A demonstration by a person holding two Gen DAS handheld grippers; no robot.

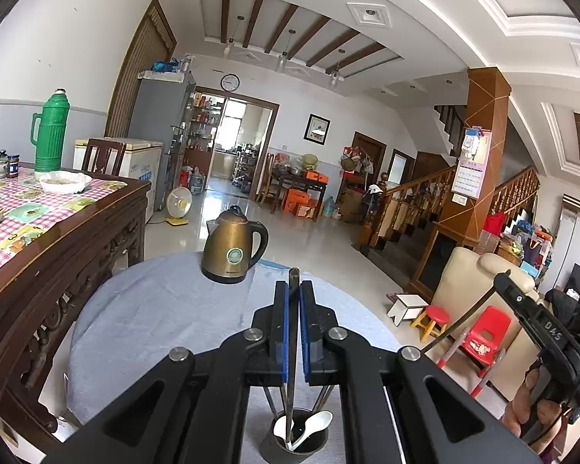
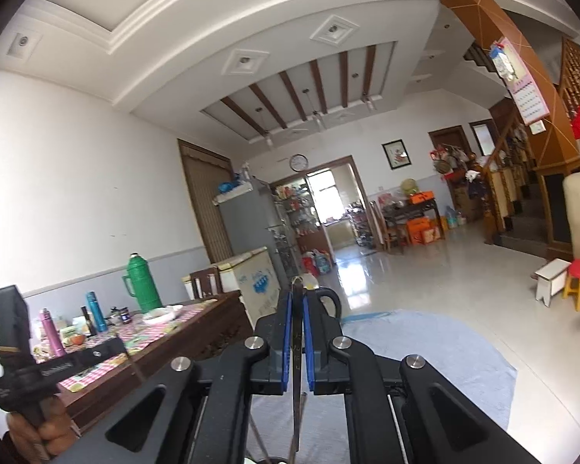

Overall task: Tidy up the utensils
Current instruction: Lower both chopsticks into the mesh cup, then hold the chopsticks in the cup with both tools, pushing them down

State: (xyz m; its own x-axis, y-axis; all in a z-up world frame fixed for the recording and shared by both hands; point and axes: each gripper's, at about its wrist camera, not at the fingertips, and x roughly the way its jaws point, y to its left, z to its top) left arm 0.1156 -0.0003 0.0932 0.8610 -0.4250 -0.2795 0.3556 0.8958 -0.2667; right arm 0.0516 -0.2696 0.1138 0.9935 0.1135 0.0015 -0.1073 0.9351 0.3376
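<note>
A chopstick [image 1: 293, 332] stands clamped between closed jaws.

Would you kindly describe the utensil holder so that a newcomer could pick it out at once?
Start at the round table under the grey cloth, where a bronze kettle stands at the far edge. At the near edge sits a dark cylindrical cup. It alone holds white spoons and thin dark sticks.

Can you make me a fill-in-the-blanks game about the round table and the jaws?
1. The kettle on the round table is colored ____.
2. The dark cup holds two white ____.
3. The left gripper has its jaws shut on a thin dark ____.
4. The tall flask on the checkered table is ____.

Answers: gold, spoons, stick, green
</note>
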